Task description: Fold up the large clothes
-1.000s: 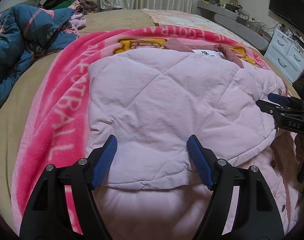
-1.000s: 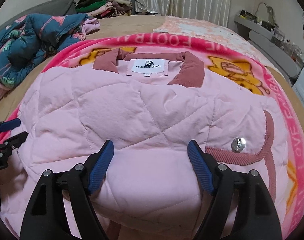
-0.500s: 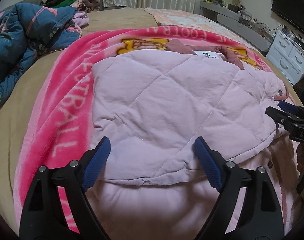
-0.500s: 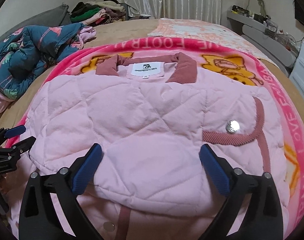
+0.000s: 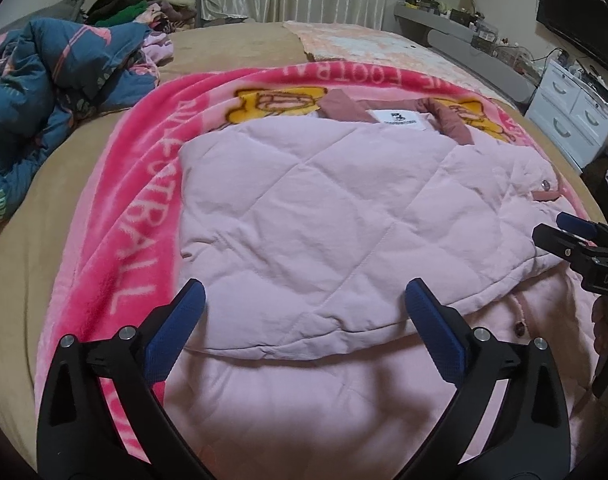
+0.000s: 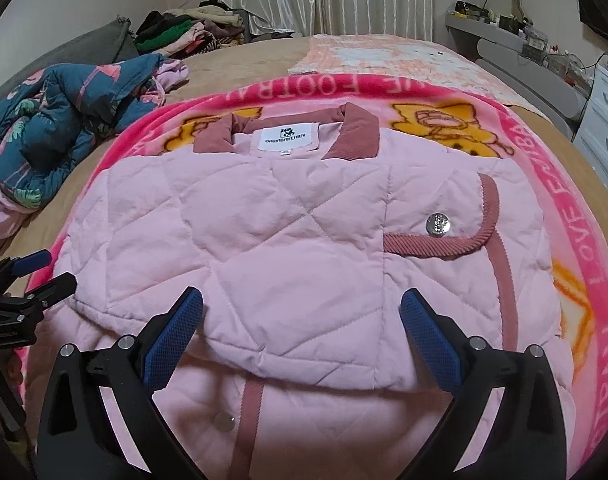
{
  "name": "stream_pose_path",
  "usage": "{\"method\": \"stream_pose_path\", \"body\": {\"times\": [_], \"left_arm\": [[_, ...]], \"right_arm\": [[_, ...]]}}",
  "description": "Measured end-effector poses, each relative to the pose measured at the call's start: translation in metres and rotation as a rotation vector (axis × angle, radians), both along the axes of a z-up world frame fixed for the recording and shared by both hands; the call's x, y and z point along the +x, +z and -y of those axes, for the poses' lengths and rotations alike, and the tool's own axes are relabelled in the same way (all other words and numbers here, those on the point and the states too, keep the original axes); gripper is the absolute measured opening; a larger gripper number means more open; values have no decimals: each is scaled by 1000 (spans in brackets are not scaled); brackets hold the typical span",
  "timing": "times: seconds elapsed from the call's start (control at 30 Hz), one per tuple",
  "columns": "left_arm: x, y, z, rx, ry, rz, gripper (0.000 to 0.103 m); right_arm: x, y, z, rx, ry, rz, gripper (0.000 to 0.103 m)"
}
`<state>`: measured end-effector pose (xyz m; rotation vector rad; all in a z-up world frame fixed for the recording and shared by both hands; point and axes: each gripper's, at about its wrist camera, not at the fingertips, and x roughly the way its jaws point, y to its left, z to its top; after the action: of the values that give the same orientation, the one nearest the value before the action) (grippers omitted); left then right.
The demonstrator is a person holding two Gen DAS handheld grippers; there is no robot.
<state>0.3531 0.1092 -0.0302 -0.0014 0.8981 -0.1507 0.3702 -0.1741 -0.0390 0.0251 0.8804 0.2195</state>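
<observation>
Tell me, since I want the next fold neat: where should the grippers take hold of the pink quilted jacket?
Probably at the folded edge nearest the grippers, coming from the near side. On the pink quilted jacket that edge lies as a raised lip over the layer beneath, so a finger could slip under it. The left gripper, its jaws opening, and the right gripper both face it, empty.

Both wrist views close above, angled down, sharing folded pink jacket [image 5: 335, 216] centre
</observation>
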Motion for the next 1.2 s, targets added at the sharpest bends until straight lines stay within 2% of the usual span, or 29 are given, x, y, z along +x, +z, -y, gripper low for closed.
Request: {"method": "stream_pose_path", "body": {"times": [0.27, 1.2], "left_arm": [[-8, 18, 5, -11, -12, 37, 94], [-52, 96, 7, -77, -50, 198, 94]], "right_arm": [[-16, 26, 5, 52, -15, 65, 99], [-75, 110, 12, 90, -13, 259, 99]]}}
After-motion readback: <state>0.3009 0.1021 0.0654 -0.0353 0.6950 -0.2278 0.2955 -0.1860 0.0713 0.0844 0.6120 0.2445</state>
